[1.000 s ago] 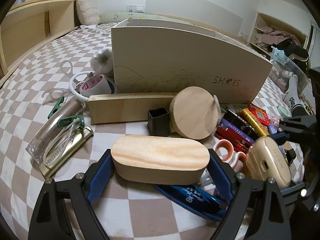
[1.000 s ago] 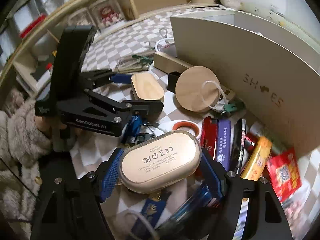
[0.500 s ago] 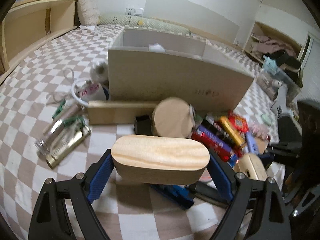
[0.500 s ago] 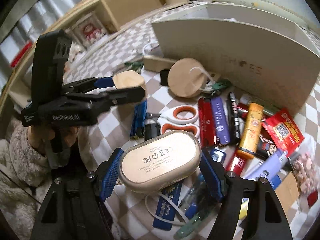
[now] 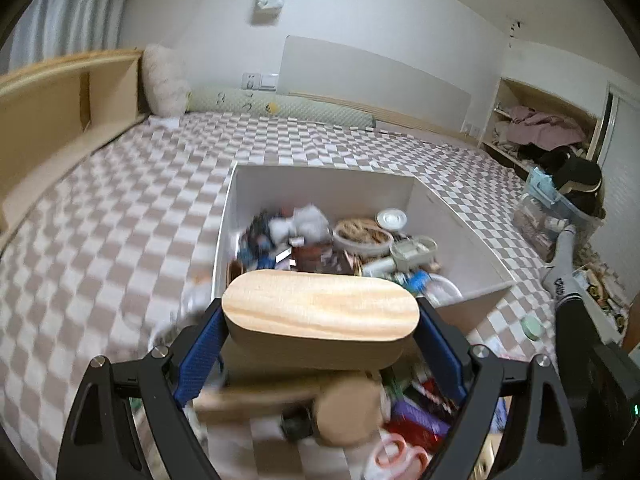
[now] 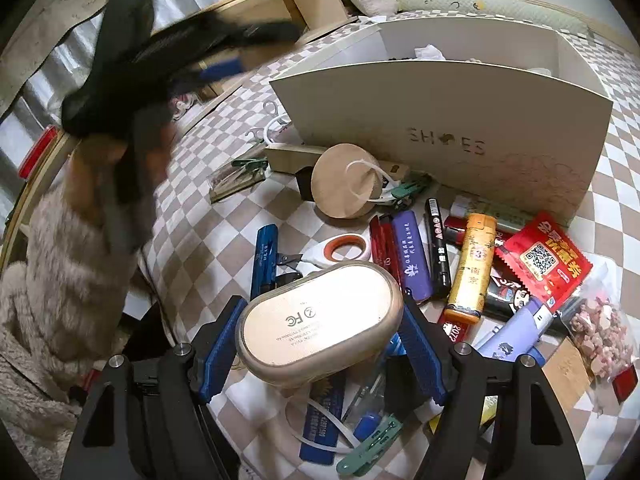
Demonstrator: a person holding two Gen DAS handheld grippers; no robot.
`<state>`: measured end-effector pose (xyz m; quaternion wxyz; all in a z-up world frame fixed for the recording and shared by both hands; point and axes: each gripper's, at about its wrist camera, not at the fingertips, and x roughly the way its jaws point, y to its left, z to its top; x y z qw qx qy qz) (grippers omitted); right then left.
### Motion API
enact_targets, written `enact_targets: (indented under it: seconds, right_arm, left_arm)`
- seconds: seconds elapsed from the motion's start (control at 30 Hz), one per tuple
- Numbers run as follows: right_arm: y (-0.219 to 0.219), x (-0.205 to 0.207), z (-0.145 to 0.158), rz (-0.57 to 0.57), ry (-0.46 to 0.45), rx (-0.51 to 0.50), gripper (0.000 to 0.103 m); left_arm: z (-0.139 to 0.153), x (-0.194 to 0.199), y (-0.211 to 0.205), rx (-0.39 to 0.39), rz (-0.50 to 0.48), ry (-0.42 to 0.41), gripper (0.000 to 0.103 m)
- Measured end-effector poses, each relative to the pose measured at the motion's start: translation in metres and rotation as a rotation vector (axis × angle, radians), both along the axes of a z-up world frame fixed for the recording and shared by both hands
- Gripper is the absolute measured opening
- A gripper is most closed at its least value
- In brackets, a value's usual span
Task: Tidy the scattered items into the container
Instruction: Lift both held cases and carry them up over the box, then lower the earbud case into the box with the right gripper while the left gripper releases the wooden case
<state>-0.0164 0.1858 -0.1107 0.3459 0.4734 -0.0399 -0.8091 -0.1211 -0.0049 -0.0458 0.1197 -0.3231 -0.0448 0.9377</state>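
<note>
My left gripper [image 5: 320,322] is shut on an oval wooden box [image 5: 320,312], held in the air above the near wall of the white container [image 5: 320,184], which holds several small items. In the right wrist view the left gripper [image 6: 224,68] is a blur high at upper left. My right gripper [image 6: 320,338] is shut on a beige oval case [image 6: 320,320] above the scattered items. The container [image 6: 460,120], marked SHOES, stands behind a round wooden disc [image 6: 344,186], scissors [image 6: 346,248], pens and snack packets [image 6: 544,258] on the checked bed.
A long wooden block [image 6: 288,158] and green clips lie by the container's front wall. A blue tool [image 6: 264,256] sits left of the scissors. A person's fuzzy sleeve [image 6: 64,280] is at the left. Shelves with clothes [image 5: 540,128] stand at the right.
My left gripper has risen with the wooden box from the bed to above the container's rim, so its inside now shows. My right gripper rolled a little and lifted slightly with the beige case.
</note>
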Motion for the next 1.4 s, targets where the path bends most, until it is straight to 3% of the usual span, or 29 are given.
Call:
enact_targets:
  seconds: [0.33,0.63,0.87,1.07,1.23,1.4]
  right_arm:
    - [0.007,-0.009,0.012,-0.052,0.019,-0.024,0.076]
    - [0.027,-0.034,0.061,-0.101,0.127,-0.027,0.076]
    - [0.035,-0.062,0.117,-0.15,0.296,-0.011,0.076]
    - [0.031,-0.111,0.143,-0.216,0.333,0.02,0.076]
    - [0.029,-0.163,0.145,-0.271,0.269,0.007,0.076]
    - [0.024,-0.215,0.129,-0.309,0.142,-0.001,0.076]
  left_arm:
    - [-0.002,-0.06,0.023,-0.037,-0.015,-0.066,0.09]
    - [-0.018,-0.084,0.027,-0.028,0.006,-0.169,0.09]
    - [-0.021,-0.093,0.029,-0.034,0.011,-0.19,0.09]
    - [-0.021,-0.098,0.028,-0.039,0.018,-0.194,0.09]
    - [-0.021,-0.103,0.029,-0.049,0.015,-0.205,0.09]
    - [-0.026,-0.108,0.031,-0.069,0.002,-0.238,0.09]
